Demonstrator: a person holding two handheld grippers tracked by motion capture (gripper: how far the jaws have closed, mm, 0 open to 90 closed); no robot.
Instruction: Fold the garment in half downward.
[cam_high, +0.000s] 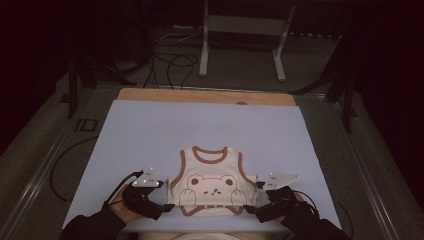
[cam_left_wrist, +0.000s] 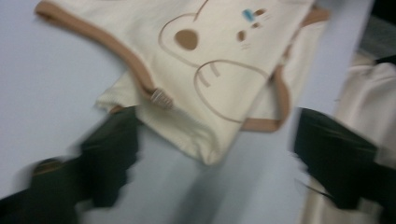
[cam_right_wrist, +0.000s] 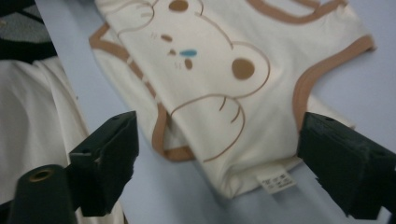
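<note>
- we hold the left claw (cam_high: 169, 205) wide open at the vest's (cam_high: 212, 185) left hem corner, gripping nothing.
- our right claw (cam_high: 250, 208) gapes empty at its right corner.

A small vest (cam_high: 212, 182) lies flat on a sheet (cam_high: 150, 130) covering the bench (cam_high: 200, 95), near its front edge. The left tongs (cam_high: 167, 206) sit just left of the hem, the right tongs (cam_high: 250, 209) just right.
</note>
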